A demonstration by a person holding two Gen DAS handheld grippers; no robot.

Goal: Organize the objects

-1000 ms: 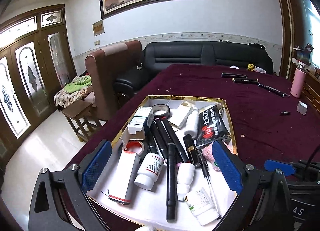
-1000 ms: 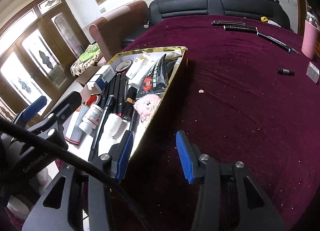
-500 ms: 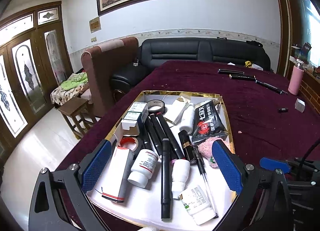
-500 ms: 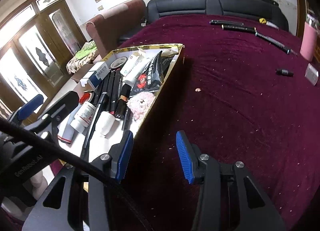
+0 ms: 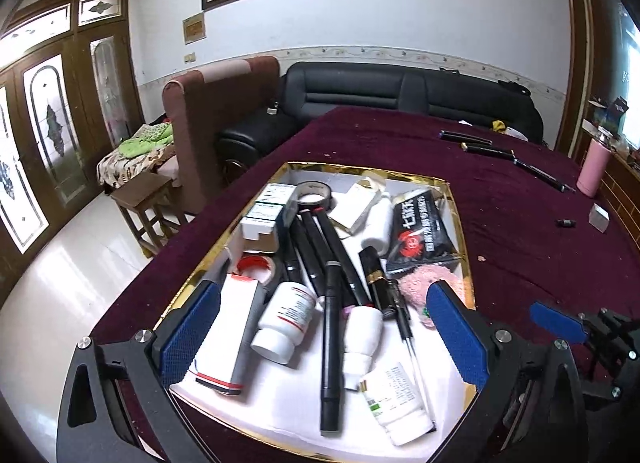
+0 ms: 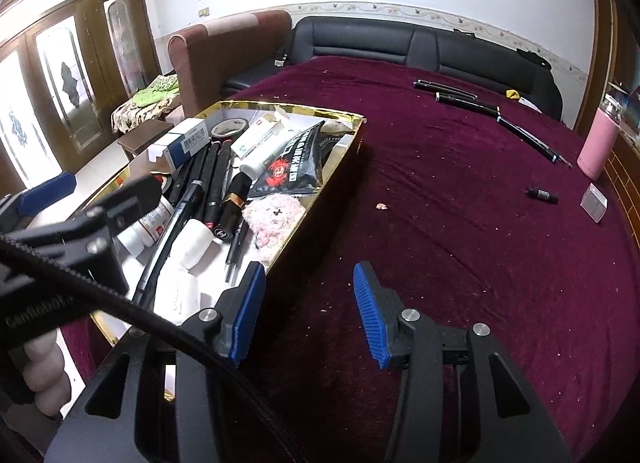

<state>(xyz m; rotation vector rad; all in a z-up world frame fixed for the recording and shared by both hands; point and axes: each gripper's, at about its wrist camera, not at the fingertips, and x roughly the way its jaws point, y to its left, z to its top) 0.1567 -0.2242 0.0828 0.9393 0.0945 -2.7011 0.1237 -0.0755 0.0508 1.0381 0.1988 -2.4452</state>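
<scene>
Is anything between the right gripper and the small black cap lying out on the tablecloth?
Nothing visible. From the right gripper to the small black cap there is only bare maroon tablecloth with crumbs. The gold-edged box sits off to that gripper's left, outside that path.

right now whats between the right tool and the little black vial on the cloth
Only bare maroon cloth lies between the right tool and the black vial, in the right wrist view.
</scene>
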